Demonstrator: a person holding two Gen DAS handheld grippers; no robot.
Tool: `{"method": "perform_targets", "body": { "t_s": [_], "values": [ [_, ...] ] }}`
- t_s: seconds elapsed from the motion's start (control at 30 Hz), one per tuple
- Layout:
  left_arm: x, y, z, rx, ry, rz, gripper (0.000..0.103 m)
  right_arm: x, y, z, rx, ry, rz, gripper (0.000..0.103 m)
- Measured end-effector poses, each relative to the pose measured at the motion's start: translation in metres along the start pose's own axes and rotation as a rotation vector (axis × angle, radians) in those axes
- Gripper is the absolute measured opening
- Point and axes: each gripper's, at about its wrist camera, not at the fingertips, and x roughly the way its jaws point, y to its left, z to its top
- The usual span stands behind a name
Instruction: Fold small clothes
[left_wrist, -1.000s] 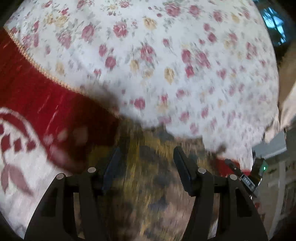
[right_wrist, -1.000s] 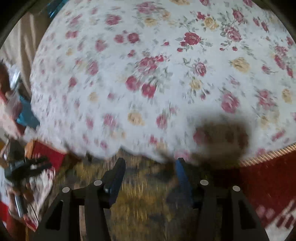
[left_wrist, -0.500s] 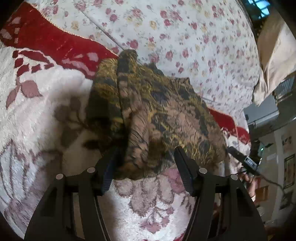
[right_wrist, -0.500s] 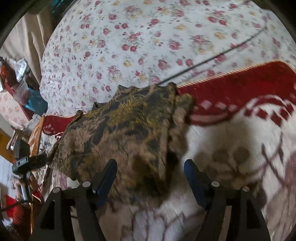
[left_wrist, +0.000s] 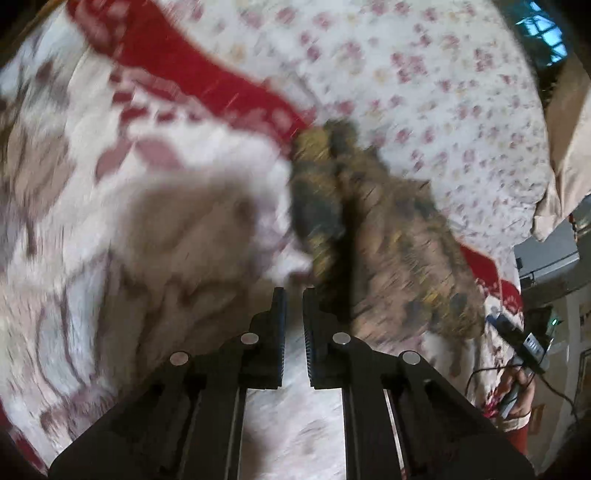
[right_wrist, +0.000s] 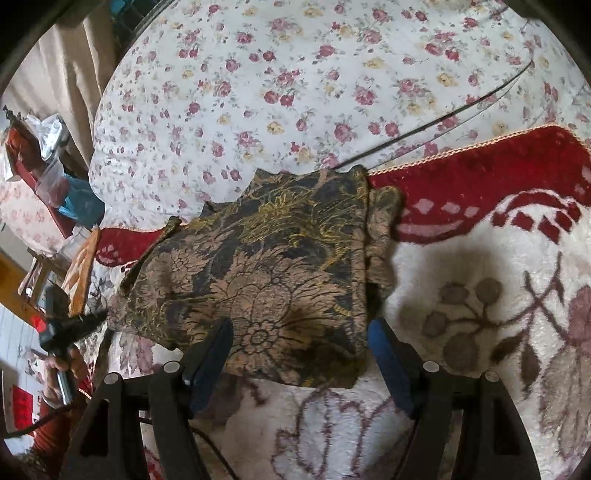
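Note:
A brown, black and gold floral garment (right_wrist: 273, 266) lies folded flat on a white and red fleece blanket (right_wrist: 498, 295). My right gripper (right_wrist: 299, 350) is open and empty, its fingers on either side of the garment's near edge. In the blurred left wrist view the garment (left_wrist: 388, 236) lies ahead and to the right. My left gripper (left_wrist: 293, 299) is shut with only a narrow gap between its fingers. It holds nothing and sits just left of the garment's near edge.
A white bedspread with pink flowers (right_wrist: 295, 85) covers the bed beyond the blanket. A thin dark cord (right_wrist: 443, 118) runs across it. Beige curtains (right_wrist: 55, 62) and clutter (right_wrist: 48, 155) stand at the left past the bed's edge.
My left gripper has shut and shifted left off the garment. My right gripper has pulled back a little and stays open. The garment lies where it was laid.

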Motion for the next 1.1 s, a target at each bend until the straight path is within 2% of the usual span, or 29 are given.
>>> {"method": "perform_targets", "body": {
  "t_s": [0.07,0.13,0.2,0.23,0.3,0.37,0.43,0.5,0.57,0.67,0.77,0.93,1.0,1.1],
  "values": [
    [-0.007,0.002,-0.002,-0.035,-0.035,-0.038,0.007,0.007,0.014,0.007,-0.017,0.004,0.017,0.073],
    [-0.016,-0.002,-0.001,-0.065,-0.062,-0.072,0.008,0.018,0.040,0.019,-0.053,0.007,0.070,0.073],
    [-0.024,-0.013,-0.001,-0.047,-0.100,-0.091,0.012,0.035,0.078,0.034,-0.132,0.013,0.109,0.073],
    [-0.026,-0.018,-0.001,-0.033,-0.111,-0.096,0.017,0.046,0.097,0.040,-0.180,0.014,0.112,0.073],
    [-0.027,-0.029,-0.004,-0.018,-0.130,-0.116,0.052,0.074,0.141,0.051,-0.301,0.017,0.096,0.073],
    [-0.022,-0.040,-0.009,-0.002,-0.149,-0.127,0.060,0.106,0.177,0.060,-0.386,0.038,0.094,0.073],
    [-0.011,-0.049,-0.012,0.023,-0.148,-0.098,0.060,0.144,0.209,0.067,-0.445,0.078,0.107,0.072],
    [0.004,-0.051,-0.014,0.047,-0.140,0.008,0.060,0.182,0.239,0.071,-0.511,0.106,0.090,0.071],
    [0.017,-0.048,-0.015,0.068,-0.142,0.070,0.060,0.221,0.264,0.073,-0.591,0.146,0.044,0.071],
    [0.017,-0.037,-0.015,0.066,-0.170,0.017,0.060,0.265,0.286,0.072,-0.684,0.193,-0.040,0.070],
    [0.015,-0.023,-0.015,0.033,-0.186,-0.043,0.060,0.299,0.309,0.082,-0.681,0.183,-0.024,0.070],
    [0.018,-0.025,-0.016,0.064,-0.195,-0.040,0.060,0.323,0.333,0.096,-0.618,0.187,0.045,0.070],
    [0.016,-0.027,-0.018,0.073,-0.199,-0.029,0.060,0.310,0.332,0.097,-0.608,0.181,0.071,0.070],
    [0.018,-0.027,-0.017,0.072,-0.202,-0.026,0.060,0.267,0.311,0.095,-0.594,0.169,0.088,0.070]
  ]
}}
